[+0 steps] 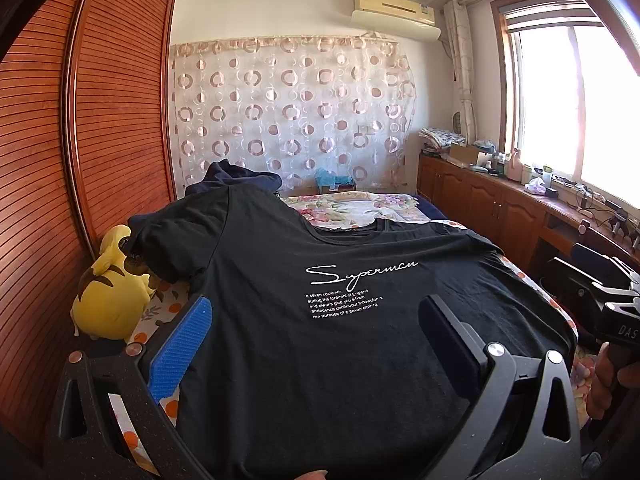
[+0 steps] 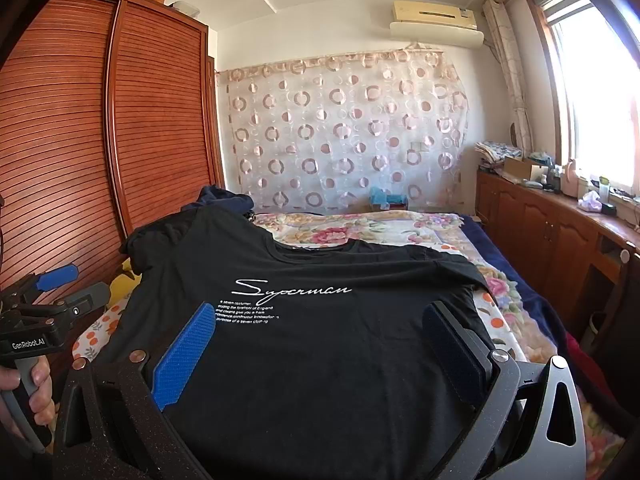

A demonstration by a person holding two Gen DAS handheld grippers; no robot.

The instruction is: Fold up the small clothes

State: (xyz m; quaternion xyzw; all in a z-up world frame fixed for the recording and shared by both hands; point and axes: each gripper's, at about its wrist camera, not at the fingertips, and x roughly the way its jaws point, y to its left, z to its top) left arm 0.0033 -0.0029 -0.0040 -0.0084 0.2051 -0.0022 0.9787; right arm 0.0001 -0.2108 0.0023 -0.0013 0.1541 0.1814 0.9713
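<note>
A black T-shirt (image 1: 320, 320) with white "Superman" print lies spread face up on the bed, collar away from me; it also shows in the right wrist view (image 2: 320, 340). My left gripper (image 1: 316, 312) is open and empty, hovering over the shirt's lower left part, blue pads (image 1: 180, 352) wide apart. My right gripper (image 2: 320, 320) is open and empty over the lower right part. The left gripper's body shows at the left edge of the right wrist view (image 2: 40, 320); the right one shows at the right edge of the left wrist view (image 1: 612, 304).
The bed has a floral cover (image 2: 400, 228). A yellow plush toy (image 1: 108, 292) lies by the wooden wardrobe (image 1: 60, 160) at left. A dark garment (image 1: 236, 176) is heaped behind the shirt. Wooden cabinets (image 2: 560, 232) with clutter run under the window at right.
</note>
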